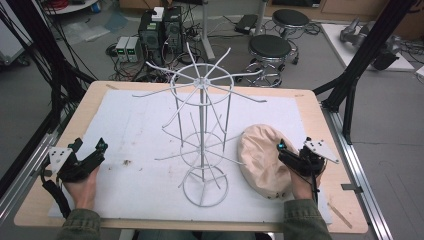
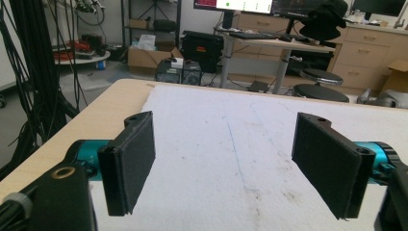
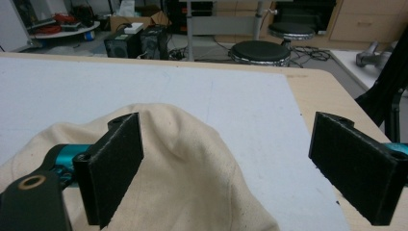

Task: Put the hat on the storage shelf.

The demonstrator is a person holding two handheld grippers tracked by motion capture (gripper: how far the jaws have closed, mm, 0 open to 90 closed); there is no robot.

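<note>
A white wire rack [image 1: 202, 131] with spreading arms stands upright at the middle of the white mat [image 1: 131, 125]. To its right a beige cloth hat [image 1: 261, 159] lies on the mat. My right gripper [image 1: 294, 146] is open at the hat's right edge. In the right gripper view the hat [image 3: 192, 183] bulges up just below the open right gripper [image 3: 227, 144]: the left pad [image 3: 118, 161] is over the cloth and the right pad [image 3: 353, 163] is beyond its edge. My left gripper [image 1: 90, 145] rests open on the mat's left side, and nothing sits in the left gripper [image 2: 223, 149].
The wooden table [image 1: 92, 100] ends close behind the rack. Black frame posts [image 1: 350, 85] rise at the right and cables hang at the left. Two stools [image 1: 270, 50] and computer boxes [image 1: 160, 30] stand on the floor beyond. Small dark specks [image 1: 126, 162] dot the mat.
</note>
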